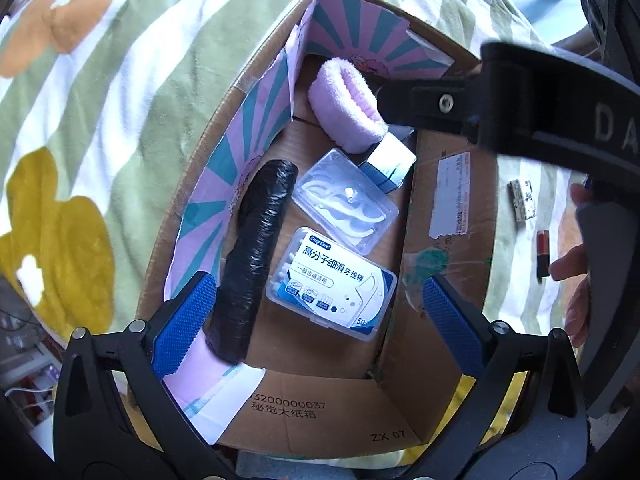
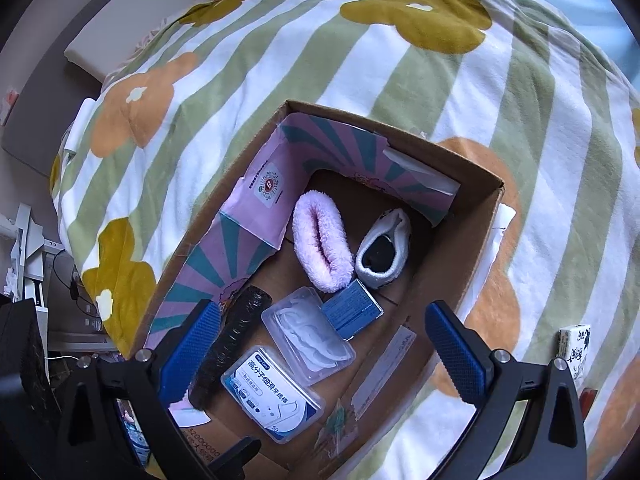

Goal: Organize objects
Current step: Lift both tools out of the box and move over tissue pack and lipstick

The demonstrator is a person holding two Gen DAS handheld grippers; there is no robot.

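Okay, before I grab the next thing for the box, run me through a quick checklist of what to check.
1. Left gripper open and empty: ok.
2. Right gripper open and empty: ok.
3. Floss case lying flat in the box: ok.
4. Free floor space left in the box: ok, bare cardboard on the right side.
5. Things still outside: not ok, a battery and a small packet lie on the blanket.

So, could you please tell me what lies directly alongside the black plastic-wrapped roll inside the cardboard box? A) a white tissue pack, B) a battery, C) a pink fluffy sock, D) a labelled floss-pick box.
D: the labelled floss-pick box lies right beside the black roll on the cardboard box floor, while the pink sock sits at the far end.
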